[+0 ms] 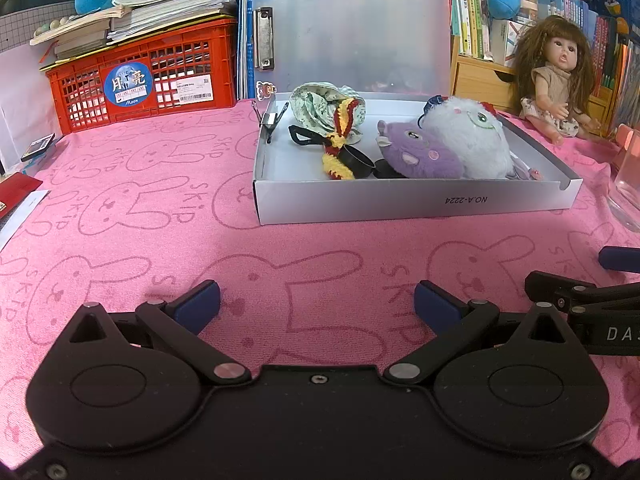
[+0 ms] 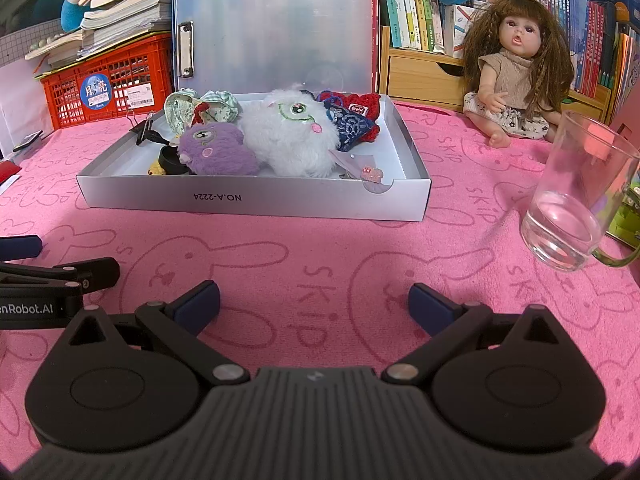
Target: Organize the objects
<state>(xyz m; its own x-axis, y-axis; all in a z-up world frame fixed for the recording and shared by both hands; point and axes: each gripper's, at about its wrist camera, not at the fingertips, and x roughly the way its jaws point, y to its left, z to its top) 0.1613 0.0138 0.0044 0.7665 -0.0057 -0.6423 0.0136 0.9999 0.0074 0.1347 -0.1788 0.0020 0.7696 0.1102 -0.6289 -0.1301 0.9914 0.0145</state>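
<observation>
Tray (image 2: 256, 204): shallow, grey-white, rectangular, marked "NO.A-2224", holding a purple plush (image 2: 218, 150), a white plush (image 2: 292, 136) and small fabric items. It rests on the pink cloth (image 2: 320, 264) ahead of both grippers, long axis running left to right, its translucent lid (image 2: 280, 32) standing upright behind. Left gripper (image 1: 318, 306) and right gripper (image 2: 314, 304) both hover over the cloth with jaws spread wide, holding nothing.

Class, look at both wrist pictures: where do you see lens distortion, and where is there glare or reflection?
Left wrist view: fisheye bends the box front edge, corners dark; soft sheen on its lid. Right wrist view: same bending; the glass shows bright reflections, the books lean outward.
</observation>
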